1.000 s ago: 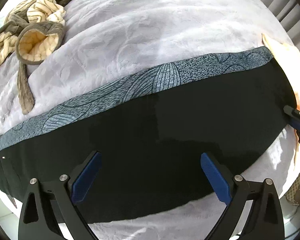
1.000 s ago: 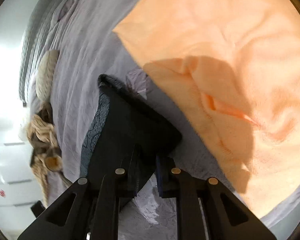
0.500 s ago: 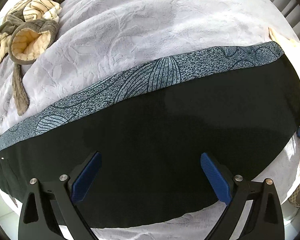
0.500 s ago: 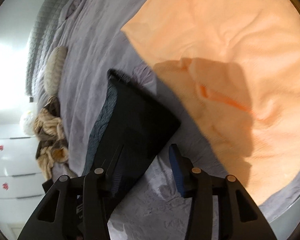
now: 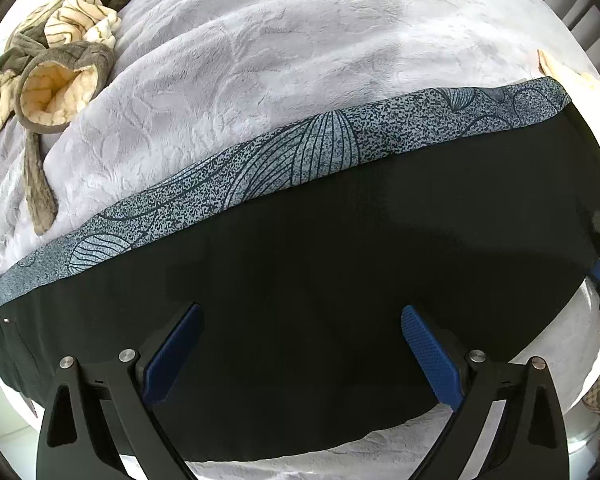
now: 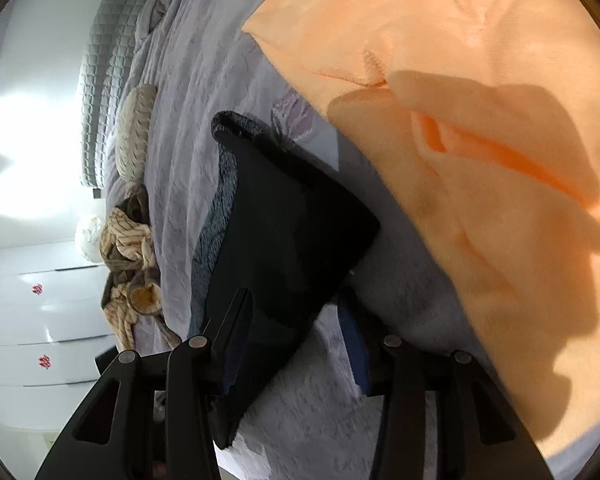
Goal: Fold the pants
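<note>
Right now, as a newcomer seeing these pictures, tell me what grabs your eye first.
The long black pants with a grey leaf-patterned side stripe stretch flat across the pale lilac plush blanket, filling the left wrist view just ahead of the open left gripper. In the right wrist view, a big peach-orange fleece cloth lies beyond the pants' end, where the open right gripper hangs.

bed: lilac plush blanket (image 5: 260, 60) | grey quilted headboard (image 6: 104, 80) | white drawers (image 6: 40, 320)

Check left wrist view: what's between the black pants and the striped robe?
Only bare lavender blanket separates the black pants from the striped robe, per the left wrist view.
</note>
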### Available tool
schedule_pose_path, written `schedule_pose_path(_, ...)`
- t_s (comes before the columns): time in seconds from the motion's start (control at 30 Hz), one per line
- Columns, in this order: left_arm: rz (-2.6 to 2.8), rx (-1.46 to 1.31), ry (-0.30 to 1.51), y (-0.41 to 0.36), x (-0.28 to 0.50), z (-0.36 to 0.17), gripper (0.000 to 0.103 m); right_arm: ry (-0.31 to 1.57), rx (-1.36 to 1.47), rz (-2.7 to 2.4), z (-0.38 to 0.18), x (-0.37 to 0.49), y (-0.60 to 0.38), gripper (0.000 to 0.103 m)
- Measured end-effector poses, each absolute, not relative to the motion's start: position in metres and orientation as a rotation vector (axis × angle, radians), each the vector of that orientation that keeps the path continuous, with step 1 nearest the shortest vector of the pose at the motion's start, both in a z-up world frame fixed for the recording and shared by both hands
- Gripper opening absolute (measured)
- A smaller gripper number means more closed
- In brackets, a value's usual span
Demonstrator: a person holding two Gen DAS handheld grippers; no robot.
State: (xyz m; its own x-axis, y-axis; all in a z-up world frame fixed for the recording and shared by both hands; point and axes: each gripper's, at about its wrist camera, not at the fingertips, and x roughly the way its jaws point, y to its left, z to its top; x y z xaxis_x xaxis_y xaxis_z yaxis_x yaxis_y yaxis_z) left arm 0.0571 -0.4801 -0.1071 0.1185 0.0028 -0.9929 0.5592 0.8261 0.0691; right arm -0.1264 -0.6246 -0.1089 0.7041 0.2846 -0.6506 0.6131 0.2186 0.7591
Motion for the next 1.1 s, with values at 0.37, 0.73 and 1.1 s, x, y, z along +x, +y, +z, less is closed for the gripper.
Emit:
schedule_pose_path(0.37, -0.418, 0.487, 1.347, -0.481, 0.055, -0.094, 0.097, 0.746, 1.404, -0.201, -0.121, -0.096, -0.627, 0.017)
schedule_pose_path(0.73, -0.433, 0.431, 1.334, -0.516, 0.080, -0.124, 0.095, 0.648, 1.311, -0.063, -0.070, -0.091, -0.613, 0.014)
schedule_pose_path(1.1, -0.487, 0.369, 1.274, -0.435, 0.100, -0.087, 0.095, 0.721, 0.981, -0.046, 0.004, -0.061, -0.566, 0.014)
